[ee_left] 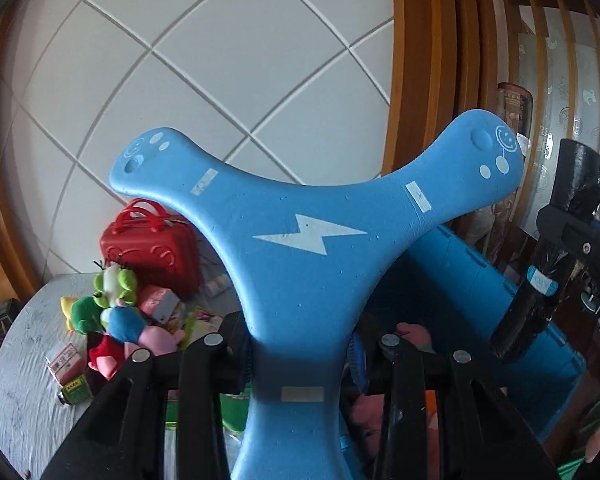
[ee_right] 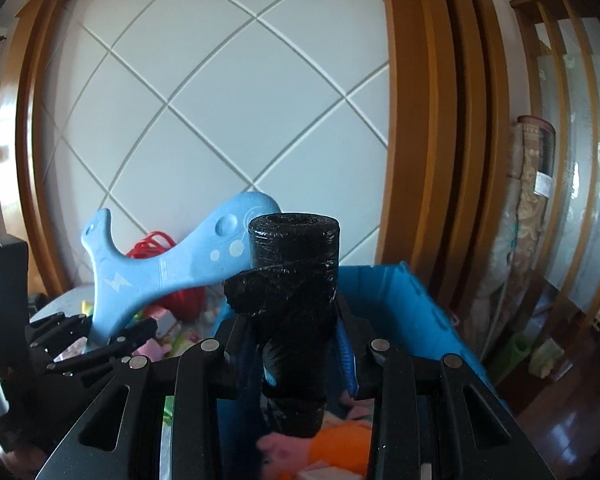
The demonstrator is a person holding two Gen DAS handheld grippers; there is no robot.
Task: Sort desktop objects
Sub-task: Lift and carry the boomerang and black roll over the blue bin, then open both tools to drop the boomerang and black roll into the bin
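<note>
I'm gripping the blue boomerang (ee_left: 300, 248) by one blade with the left gripper (ee_left: 300, 354), clamped tight; it's got a white lightning bolt and smiley faces printed on it, and the stickers on the blades are too blurry to read. My right gripper (ee_right: 296, 354) is squeezing a black roll (ee_right: 294, 300), standing upright with its long axis vertical, right over the blue bin (ee_right: 412, 312). The boomerang's other two blades are fanning up-left and up-right above the table (ee_left: 24, 380), beside the red case (ee_left: 152, 248) and plush pile (ee_left: 116, 316).
</note>
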